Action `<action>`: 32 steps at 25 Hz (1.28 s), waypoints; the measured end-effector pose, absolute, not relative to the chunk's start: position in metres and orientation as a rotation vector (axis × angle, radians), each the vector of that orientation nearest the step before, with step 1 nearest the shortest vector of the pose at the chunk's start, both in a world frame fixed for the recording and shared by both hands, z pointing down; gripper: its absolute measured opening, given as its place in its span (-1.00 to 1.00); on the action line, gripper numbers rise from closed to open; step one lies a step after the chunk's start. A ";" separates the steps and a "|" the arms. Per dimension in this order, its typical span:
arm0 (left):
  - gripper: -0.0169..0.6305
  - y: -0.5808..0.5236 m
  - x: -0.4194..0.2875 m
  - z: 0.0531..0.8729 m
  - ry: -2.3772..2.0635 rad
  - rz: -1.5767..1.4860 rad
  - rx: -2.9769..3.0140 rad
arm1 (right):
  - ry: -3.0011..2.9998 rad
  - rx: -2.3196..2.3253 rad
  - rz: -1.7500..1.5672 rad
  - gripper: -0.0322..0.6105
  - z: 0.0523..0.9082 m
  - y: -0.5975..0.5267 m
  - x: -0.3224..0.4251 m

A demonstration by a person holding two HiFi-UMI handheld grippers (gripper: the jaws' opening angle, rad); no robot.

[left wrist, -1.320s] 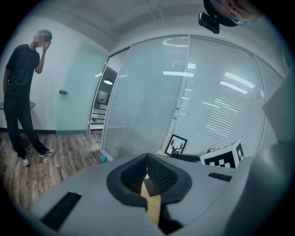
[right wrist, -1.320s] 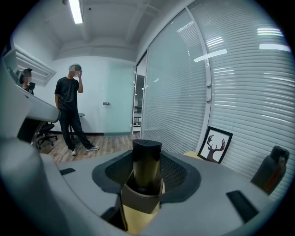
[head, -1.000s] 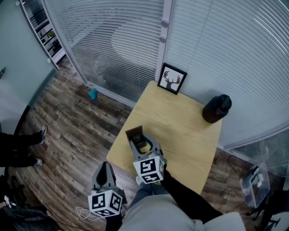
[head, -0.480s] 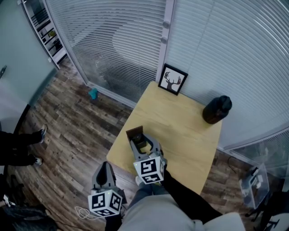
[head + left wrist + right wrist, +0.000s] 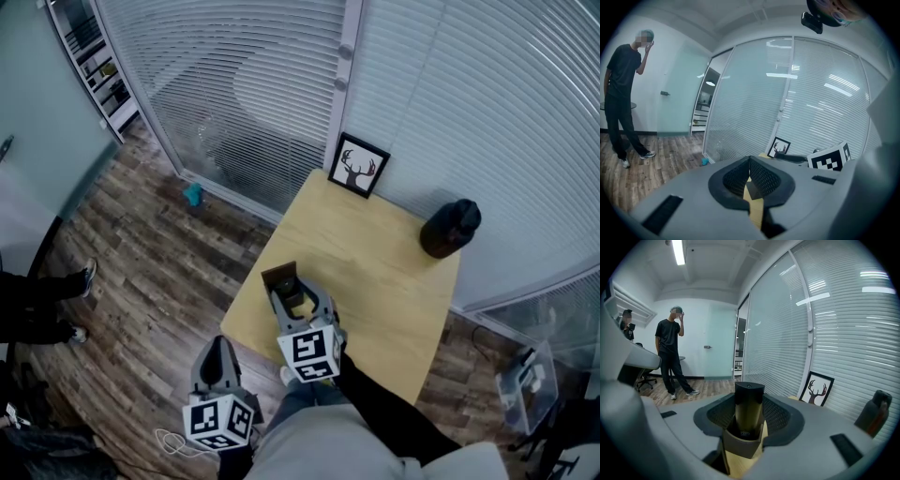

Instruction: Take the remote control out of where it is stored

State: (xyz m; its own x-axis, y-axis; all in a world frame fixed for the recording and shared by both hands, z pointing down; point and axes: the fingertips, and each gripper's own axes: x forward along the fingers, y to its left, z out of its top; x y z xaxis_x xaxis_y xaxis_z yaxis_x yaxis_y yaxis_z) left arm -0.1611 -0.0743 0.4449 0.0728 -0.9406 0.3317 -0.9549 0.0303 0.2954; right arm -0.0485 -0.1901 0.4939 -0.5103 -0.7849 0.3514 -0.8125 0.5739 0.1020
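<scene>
The remote control (image 5: pixel 749 405), a dark slim bar, stands upright in a small brown holder (image 5: pixel 742 444) near the front left corner of a light wooden surface (image 5: pixel 380 272). The right claw (image 5: pixel 297 304) reaches in from the near edge and brackets the holder. Its jaws stand wide apart, one on either side of the remote, and in the right gripper view dark gaps show between the remote and the ribbed pads (image 5: pixel 721 414). The claw is released and grips nothing.

The left claw (image 5: pixel 219 362) hangs lower and nearer the person, off the surface and over the wood-plank floor (image 5: pixel 141 253). Its jaws are clenched together with nothing between them, and only a thin sliver of yellow wood shows through the slit.

At the far edge of the surface a framed deer picture (image 5: pixel 357 164) leans against the slatted glass wall (image 5: pixel 234 84). A dark jug (image 5: pixel 450 226) stands at the far right corner. A person in dark clothes (image 5: pixel 670 355) stands across the room.
</scene>
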 end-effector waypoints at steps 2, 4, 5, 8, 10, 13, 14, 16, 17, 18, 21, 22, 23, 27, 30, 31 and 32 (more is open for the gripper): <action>-0.92 -0.074 -0.161 0.445 -1.876 0.041 1.919 | -2.448 1.299 0.114 -0.33 0.491 -0.190 -0.048; -0.92 -0.074 -0.160 0.446 -1.873 0.040 1.918 | -2.447 1.297 0.114 -0.33 0.491 -0.190 -0.048; -0.92 -0.074 -0.160 0.446 -1.873 0.040 1.917 | -2.445 1.296 0.115 -0.33 0.491 -0.189 -0.048; -0.92 -0.073 -0.160 0.446 -1.871 0.042 1.916 | -2.449 1.295 0.112 -0.33 0.492 -0.189 -0.049; -0.92 -0.073 -0.161 0.445 -1.869 0.049 1.919 | -2.454 1.289 0.106 -0.33 0.491 -0.188 -0.051; -0.92 -0.073 -0.159 0.445 -1.862 0.055 1.928 | -2.456 1.281 0.093 -0.33 0.489 -0.189 -0.051; -0.92 -0.073 -0.159 0.445 -1.860 0.056 1.929 | -2.457 1.279 0.090 -0.33 0.488 -0.189 -0.051; -0.92 -0.073 -0.158 0.445 -1.857 0.058 1.933 | -2.458 1.275 0.088 -0.33 0.488 -0.188 -0.051; -0.92 -0.074 -0.158 0.445 -1.857 0.060 1.936 | -2.457 1.273 0.087 -0.33 0.488 -0.188 -0.051; -0.92 -0.074 -0.159 0.445 -1.858 0.061 1.939 | -2.457 1.271 0.086 -0.33 0.489 -0.187 -0.051; -0.92 -0.075 -0.160 0.446 -1.862 0.060 1.938 | -2.461 1.273 0.078 -0.33 0.491 -0.187 -0.051; -0.92 -0.075 -0.160 0.446 -1.863 0.059 1.936 | -2.463 1.275 0.077 -0.33 0.491 -0.187 -0.050; -0.92 -0.075 -0.159 0.446 -1.862 0.057 1.936 | -2.462 1.277 0.076 -0.33 0.490 -0.187 -0.050; -0.92 -0.076 -0.157 0.445 -1.857 0.055 1.937 | -2.459 1.283 0.072 -0.33 0.484 -0.188 -0.048; -0.92 -0.075 -0.158 0.446 -1.860 0.055 1.936 | -2.455 1.282 0.065 -0.33 0.482 -0.187 -0.048; -0.92 -0.075 -0.159 0.446 -1.860 0.055 1.936 | -2.457 1.283 0.064 -0.33 0.482 -0.187 -0.048; -0.92 -0.075 -0.159 0.446 -1.860 0.055 1.936 | -2.461 1.284 0.066 -0.33 0.481 -0.187 -0.049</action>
State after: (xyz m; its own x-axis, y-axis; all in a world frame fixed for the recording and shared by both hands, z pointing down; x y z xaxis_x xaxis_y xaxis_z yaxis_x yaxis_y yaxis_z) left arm -0.1590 -0.0745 0.4459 0.0885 -0.9387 0.3333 -0.9566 0.0132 0.2909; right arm -0.0489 -0.1871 0.4811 -0.5204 -0.7844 0.3374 -0.8013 0.5852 0.1245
